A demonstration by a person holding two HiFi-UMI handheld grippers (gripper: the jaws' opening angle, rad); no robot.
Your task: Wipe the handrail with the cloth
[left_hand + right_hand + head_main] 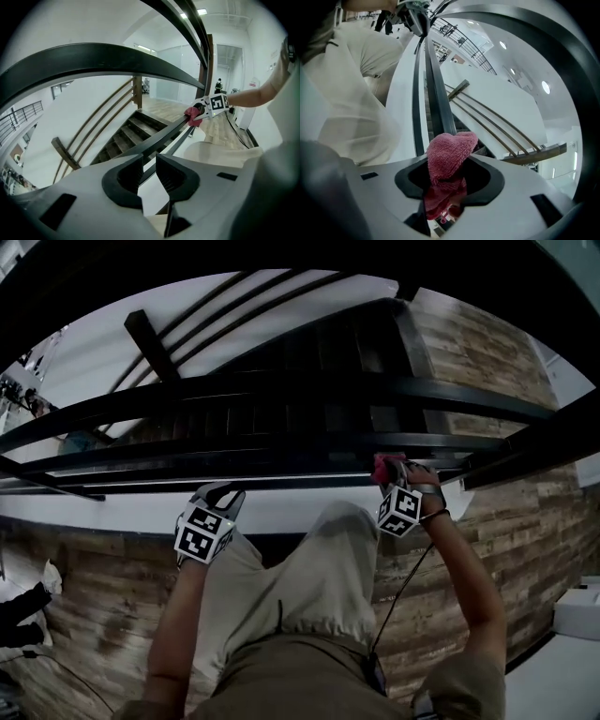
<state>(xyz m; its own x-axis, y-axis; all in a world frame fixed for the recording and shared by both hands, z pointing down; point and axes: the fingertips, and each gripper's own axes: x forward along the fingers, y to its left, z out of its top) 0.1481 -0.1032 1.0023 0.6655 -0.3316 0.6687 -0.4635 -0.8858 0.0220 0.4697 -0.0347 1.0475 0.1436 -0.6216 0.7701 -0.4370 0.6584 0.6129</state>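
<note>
White walls point(103, 343) and a wooden floor point(487, 362) go around a dark staircase point(136, 129). Someone in pale trousers point(319, 568) stands close to the railing and leans over it.

Seen from above that person, the right gripper point(449, 176) is at about 1 o'clock and the left gripper point(149, 176) at about 11 o'clock, well apart. Both point down at a slant toward the rails.

The right jaws are clenched on a pink cloth point(450, 150). Its soft end sticks out past the jaws and sits on the thin dark handrail point(438, 103). I think it is held this way so only the cloth rubs the rail and not the hard jaws.

The left jaws stand a little apart and hold nothing. The rail shows past the gap, but I cannot tell if it touches them. I think this gripper stays by the rail just to keep the person steady, out of the cloth's way.

The rail runs on a long way from the cloth toward 11 o'clock in the right gripper view. So I think the wiping is under way, with plenty of rail left. The cloth must stay pressed flat on the rail, or it could slip off the side.
</note>
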